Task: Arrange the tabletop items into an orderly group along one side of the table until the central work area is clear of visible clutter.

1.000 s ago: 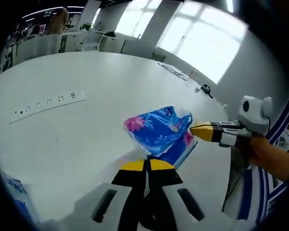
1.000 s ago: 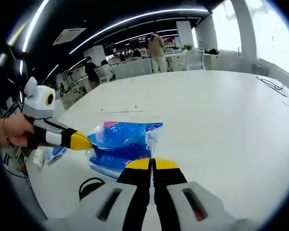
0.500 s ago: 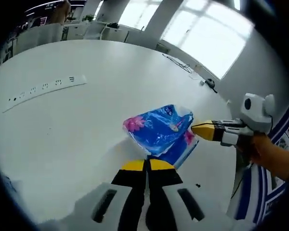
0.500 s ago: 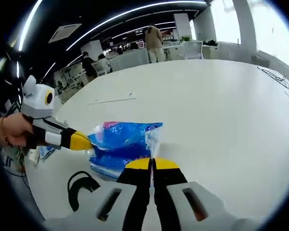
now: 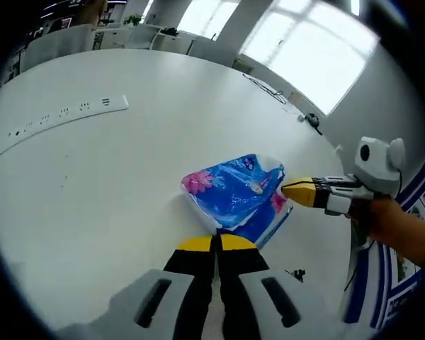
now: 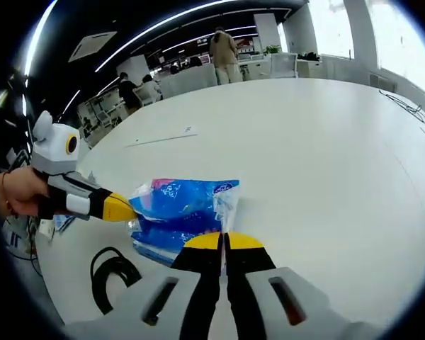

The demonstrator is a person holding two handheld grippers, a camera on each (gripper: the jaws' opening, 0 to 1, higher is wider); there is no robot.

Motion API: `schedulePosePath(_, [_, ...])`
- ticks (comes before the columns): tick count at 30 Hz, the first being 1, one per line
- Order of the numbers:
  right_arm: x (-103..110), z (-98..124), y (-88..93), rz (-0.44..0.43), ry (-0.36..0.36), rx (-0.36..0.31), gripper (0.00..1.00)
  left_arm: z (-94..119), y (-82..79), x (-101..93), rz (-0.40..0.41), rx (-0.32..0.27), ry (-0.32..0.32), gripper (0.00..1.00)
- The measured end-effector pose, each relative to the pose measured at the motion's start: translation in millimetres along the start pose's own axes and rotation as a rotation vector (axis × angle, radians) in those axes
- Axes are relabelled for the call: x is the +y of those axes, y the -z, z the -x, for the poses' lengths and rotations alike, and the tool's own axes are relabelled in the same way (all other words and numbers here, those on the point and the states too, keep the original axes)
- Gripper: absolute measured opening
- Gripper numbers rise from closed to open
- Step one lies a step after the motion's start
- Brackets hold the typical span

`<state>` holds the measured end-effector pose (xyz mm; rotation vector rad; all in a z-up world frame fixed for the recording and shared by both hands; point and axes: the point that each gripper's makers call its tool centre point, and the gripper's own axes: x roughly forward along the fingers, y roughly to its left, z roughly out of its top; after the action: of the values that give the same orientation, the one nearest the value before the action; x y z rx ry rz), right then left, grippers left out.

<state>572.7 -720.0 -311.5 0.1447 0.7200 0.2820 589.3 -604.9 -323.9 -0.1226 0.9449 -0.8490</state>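
Observation:
A blue plastic tissue pack (image 5: pixel 232 193) with pink flowers hangs just above the white table (image 5: pixel 127 170), held at two edges. In the left gripper view my left gripper (image 5: pixel 216 242) is shut on the pack's near edge. My right gripper (image 5: pixel 292 191) comes in from the right, its yellow tips shut on the pack's clear plastic flap. In the right gripper view the same pack (image 6: pixel 180 205) sits between my right gripper (image 6: pixel 224 241), shut on its near edge, and my left gripper (image 6: pixel 120 207), shut on its left end.
A white power strip (image 5: pixel 60 119) lies on the table's left part. A thin cable (image 5: pixel 265 90) and a small black object (image 5: pixel 308 120) lie far off. A black cord loop (image 6: pixel 110 273) lies near the table edge. Blue packets (image 6: pixel 60 225) sit behind. People (image 6: pixel 223 48) stand among desks.
Both grippers and the pack have moved together over the table. The black cord has come further into the right gripper view. The power strip has slid toward the left gripper view's upper left.

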Motion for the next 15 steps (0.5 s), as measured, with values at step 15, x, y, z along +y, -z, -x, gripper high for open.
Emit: schedulePosePath(15, [-2.6,-5.7,8.9,-0.025,0.015,0.018,0.01,-4.2,1.5,5.2,-0.008,-0.003,0.006,0.00])
